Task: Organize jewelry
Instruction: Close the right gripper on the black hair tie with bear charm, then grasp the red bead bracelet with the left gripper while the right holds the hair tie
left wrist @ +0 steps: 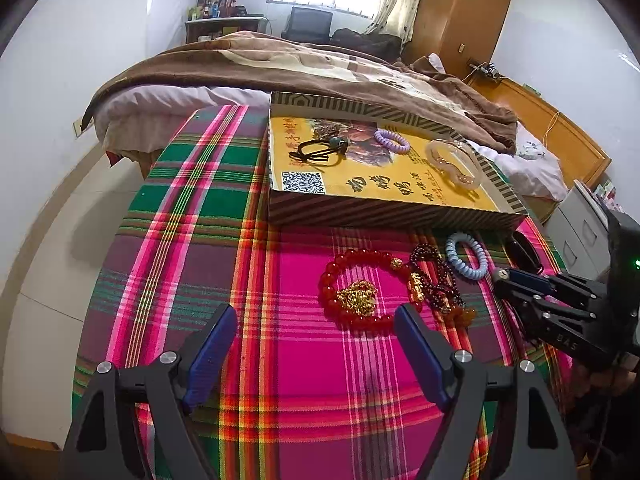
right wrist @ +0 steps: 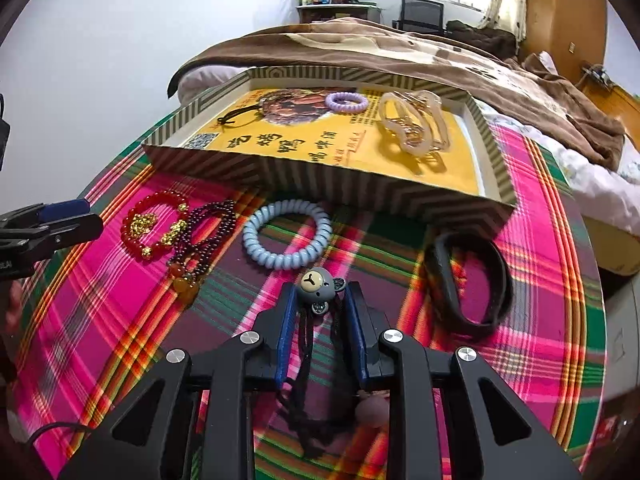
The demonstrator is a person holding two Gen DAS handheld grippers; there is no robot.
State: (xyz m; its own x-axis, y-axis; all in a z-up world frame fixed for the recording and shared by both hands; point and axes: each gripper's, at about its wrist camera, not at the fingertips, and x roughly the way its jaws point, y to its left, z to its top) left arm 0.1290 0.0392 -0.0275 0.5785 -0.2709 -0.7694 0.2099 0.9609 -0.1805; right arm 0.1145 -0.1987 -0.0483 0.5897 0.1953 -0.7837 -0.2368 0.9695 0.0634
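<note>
The right gripper (right wrist: pixel 320 300) had its blue-padded fingers (right wrist: pixel 286 322) closed on a grey bear-head charm with a cream muzzle (right wrist: pixel 316 285), which sat between the fingertips with black cords trailing back between the fingers. Just beyond the tips lay a pale blue coiled hair tie (right wrist: pixel 287 233) on the pink plaid cloth (right wrist: pixel 100 300). The left gripper (left wrist: pixel 316 320) stood wide and held nothing, with a red bead bracelet with gold charms (left wrist: pixel 360 282) just ahead of its right finger.
</note>
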